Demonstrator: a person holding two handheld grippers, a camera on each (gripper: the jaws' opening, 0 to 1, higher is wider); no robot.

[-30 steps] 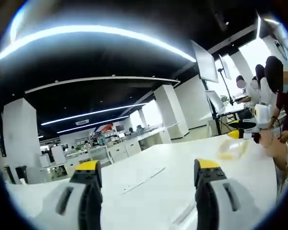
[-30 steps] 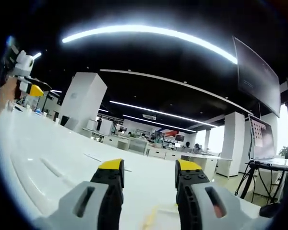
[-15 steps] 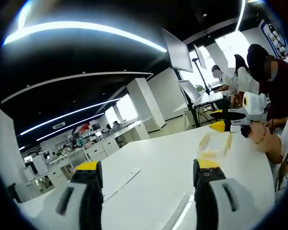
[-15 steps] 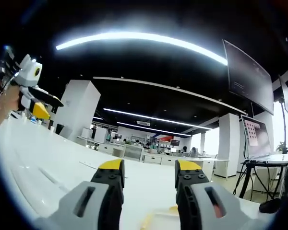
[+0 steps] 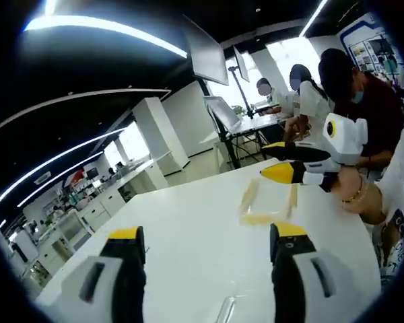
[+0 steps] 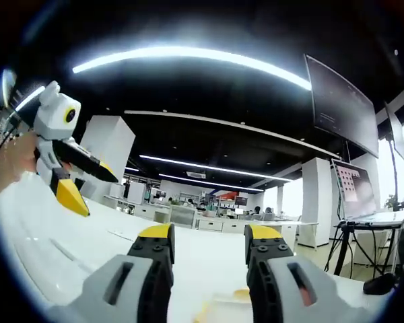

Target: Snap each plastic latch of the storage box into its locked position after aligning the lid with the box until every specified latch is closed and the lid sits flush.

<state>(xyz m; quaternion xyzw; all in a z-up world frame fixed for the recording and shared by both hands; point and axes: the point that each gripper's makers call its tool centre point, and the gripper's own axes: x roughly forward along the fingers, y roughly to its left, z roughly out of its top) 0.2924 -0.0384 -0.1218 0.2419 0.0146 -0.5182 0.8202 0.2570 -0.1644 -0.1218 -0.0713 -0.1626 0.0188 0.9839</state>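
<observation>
left gripper (image 5: 205, 243): jaws wide apart, nothing between them, held above the white table (image 5: 188, 249).
right gripper (image 6: 207, 243): jaws parted, nothing held; in the left gripper view it comes in from the right as a white body with yellow-tipped jaws, gap visible between the tips.
storage box (image 5: 269, 205): clear plastic with yellowish latches, far side of the table in the left gripper view, just below and ahead of the right gripper's tips. A pale yellow-edged bit at the bottom of the right gripper view, between its jaws, is probably the same box; too cut off to be sure.
lid: can't tell if seated or flush, box is blurred and see-through.
orientation: yellow strips read as two running away from the camera plus one crossing at the near end, so the long axis probably runs away from the left gripper, toward the people (image 5: 337, 101) at the next desk (image 5: 256, 124). Judgement only.
step in hand: approach, neither gripper touching the box, no latch seen closed.
how to do it well: bring both grippers down to the box, square the lid on the rim first, steady one end with one gripper, press each latch with the other until it sits flat, opposite sides in turn so the lid doesn't tilt.
</observation>
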